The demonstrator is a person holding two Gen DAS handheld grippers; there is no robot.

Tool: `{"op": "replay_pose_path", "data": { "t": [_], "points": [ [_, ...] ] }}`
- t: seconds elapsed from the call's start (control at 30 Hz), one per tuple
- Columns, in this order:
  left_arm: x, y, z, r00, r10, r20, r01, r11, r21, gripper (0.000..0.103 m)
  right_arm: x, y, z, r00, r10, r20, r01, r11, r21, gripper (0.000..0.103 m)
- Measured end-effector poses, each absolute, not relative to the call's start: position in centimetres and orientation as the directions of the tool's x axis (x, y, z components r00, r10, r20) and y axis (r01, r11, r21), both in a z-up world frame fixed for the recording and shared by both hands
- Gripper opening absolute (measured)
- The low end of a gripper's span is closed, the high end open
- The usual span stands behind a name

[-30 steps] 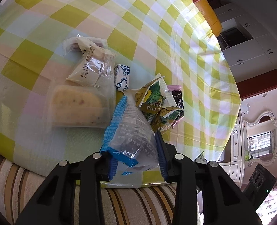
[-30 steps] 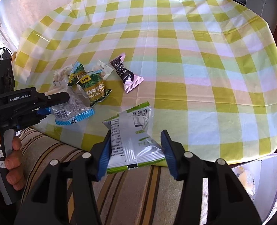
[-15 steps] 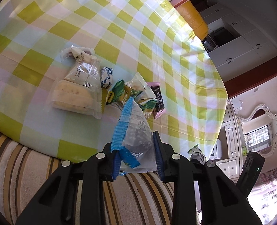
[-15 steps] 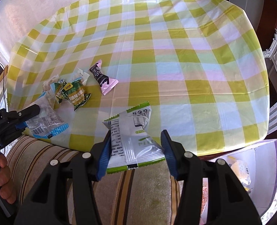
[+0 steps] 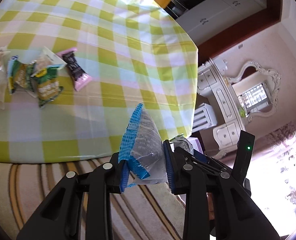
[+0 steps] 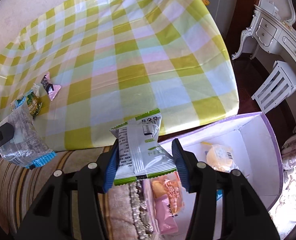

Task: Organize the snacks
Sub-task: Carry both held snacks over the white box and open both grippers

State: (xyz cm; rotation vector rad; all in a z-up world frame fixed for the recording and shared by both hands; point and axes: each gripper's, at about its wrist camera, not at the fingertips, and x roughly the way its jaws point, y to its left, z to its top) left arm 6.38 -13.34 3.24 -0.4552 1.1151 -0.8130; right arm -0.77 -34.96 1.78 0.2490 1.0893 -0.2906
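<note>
Two packets are mid-carry toward the lavender box (image 6: 268, 132): right tool (image 6: 145, 160) clamped on a green-white packet (image 6: 141, 150) above its near edge, left tool (image 5: 145, 168) clamped on a blue-edged clear packet (image 5: 143, 140) farther off.

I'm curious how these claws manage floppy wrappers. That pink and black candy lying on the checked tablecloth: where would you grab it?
Across its dark middle, coming from above. The candy lies flat on the tablecloth, clear of the green packets beside it. Its middle is narrow and bulges up; the crimped pink ends are thin and lie flat, so they'd likely slip.
</note>
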Motion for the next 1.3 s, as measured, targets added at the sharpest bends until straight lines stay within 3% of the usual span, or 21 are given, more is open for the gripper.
{"op": "replay_pose_path", "data": {
  "t": [0.53, 0.97, 1.03, 1.07, 1.13, 1.3],
  "points": [
    [1.6, -27.6, 2.0, -0.06, -0.752, -0.656, 0.573, 0.512, -0.64, 0.03, -8.0, -45.5, -1.6, 0.295, -0.279, -0.914, 0.636, 0.771, -0.03, 0.052],
    [0.3, -31.4, 0.5, -0.153, -0.704, -0.694, 0.624, 0.476, -0.62, 0.03, -10.1, -48.3, -3.3, 0.231, -0.307, -0.923, 0.731, 0.681, -0.044, 0.055],
    [0.4, -31.4, 0.3, -0.154, -0.701, -0.696, 0.619, 0.481, -0.621, 0.038, -10.2, -48.4, -3.3, 0.227, -0.314, -0.922, 0.745, 0.666, -0.043, 0.071],
    [0.5, -31.2, 0.4, -0.152, -0.704, -0.694, 0.615, 0.483, -0.624, 0.049, -10.3, -48.4, -3.2, 0.228, -0.32, -0.92, 0.75, 0.66, -0.044, 0.074],
    [0.6, -30.9, 0.7, -0.139, -0.715, -0.685, 0.609, 0.483, -0.629, 0.059, -10.3, -48.3, -2.9, 0.229, -0.332, -0.915, 0.754, 0.656, -0.05, 0.076],
    [1.0, -30.2, 1.4, -0.102, -0.723, -0.683, 0.613, 0.495, -0.616, 0.06, -9.8, -48.0, -2.3, 0.246, -0.333, -0.91, 0.751, 0.659, -0.038, 0.077]
  ]
}}
